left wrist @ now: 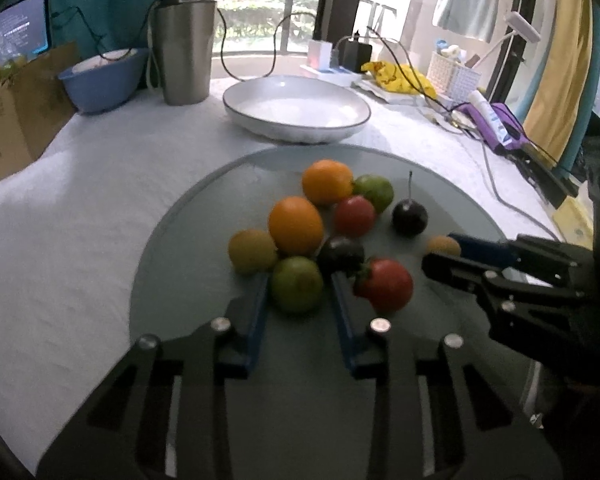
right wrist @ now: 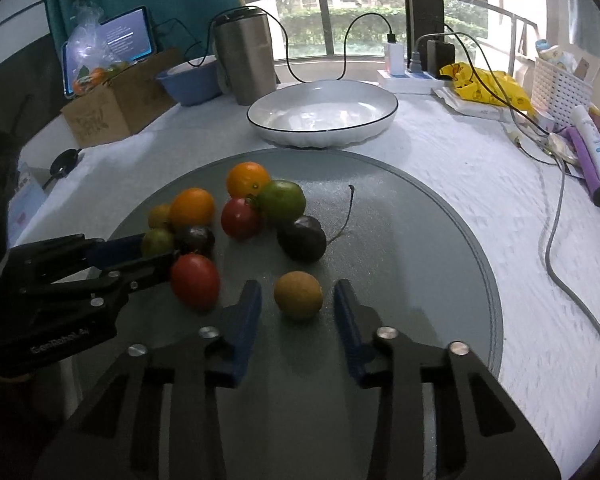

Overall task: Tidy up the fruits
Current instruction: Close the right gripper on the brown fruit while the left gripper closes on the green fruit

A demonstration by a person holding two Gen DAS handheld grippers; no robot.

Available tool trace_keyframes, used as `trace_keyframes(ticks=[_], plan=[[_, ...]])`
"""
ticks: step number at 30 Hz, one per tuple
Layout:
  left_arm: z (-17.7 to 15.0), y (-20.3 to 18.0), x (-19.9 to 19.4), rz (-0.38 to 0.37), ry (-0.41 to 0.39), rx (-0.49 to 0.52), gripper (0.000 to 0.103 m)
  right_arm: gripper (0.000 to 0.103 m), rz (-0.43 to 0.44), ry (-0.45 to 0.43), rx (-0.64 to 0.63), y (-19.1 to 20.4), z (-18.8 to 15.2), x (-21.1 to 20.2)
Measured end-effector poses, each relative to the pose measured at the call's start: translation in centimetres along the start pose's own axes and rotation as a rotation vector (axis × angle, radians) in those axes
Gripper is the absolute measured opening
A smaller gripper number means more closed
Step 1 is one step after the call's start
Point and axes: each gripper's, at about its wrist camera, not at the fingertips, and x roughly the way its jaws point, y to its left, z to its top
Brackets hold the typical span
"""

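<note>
Several fruits lie on a round glass turntable (left wrist: 204, 216) (right wrist: 420, 216). My left gripper (left wrist: 300, 280) is open around a green fruit (left wrist: 297, 284), which also shows in the right wrist view (right wrist: 157, 240); the fingers stand on both sides, apart from it. A red tomato (left wrist: 384, 285) (right wrist: 195, 280) lies just right of it. My right gripper (right wrist: 298, 292) is open around a yellow-brown fruit (right wrist: 299, 295), which is mostly hidden behind that gripper in the left wrist view (left wrist: 444, 245). Two oranges (left wrist: 296, 224), dark plums (left wrist: 409, 218) and a second tomato (left wrist: 354, 215) lie further back. An empty white dish (left wrist: 296, 110) (right wrist: 324, 114) stands behind the turntable.
A steel tumbler (left wrist: 185, 46), a blue bowl (left wrist: 102, 80) and a cardboard box (left wrist: 16, 120) stand at the back left. Cables (right wrist: 556, 240), a power strip (right wrist: 404, 76), a yellow bag (right wrist: 484, 84) and a white basket (right wrist: 560, 84) fill the right side.
</note>
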Motion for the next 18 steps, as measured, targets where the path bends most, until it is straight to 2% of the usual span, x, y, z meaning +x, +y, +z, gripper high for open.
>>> trace_keyframes(ticks=[7,18], plan=[[0.6,-0.1,-1.6,0.002,-0.058,0.014,0.027,0.026,0.018,-0.010,0.020,-0.4,0.0,-0.2],[-0.1,0.2,-0.7,0.018,-0.043,0.017,0.032,0.026,-0.011,-0.048,0.036,-0.9,-0.2,-1.9]])
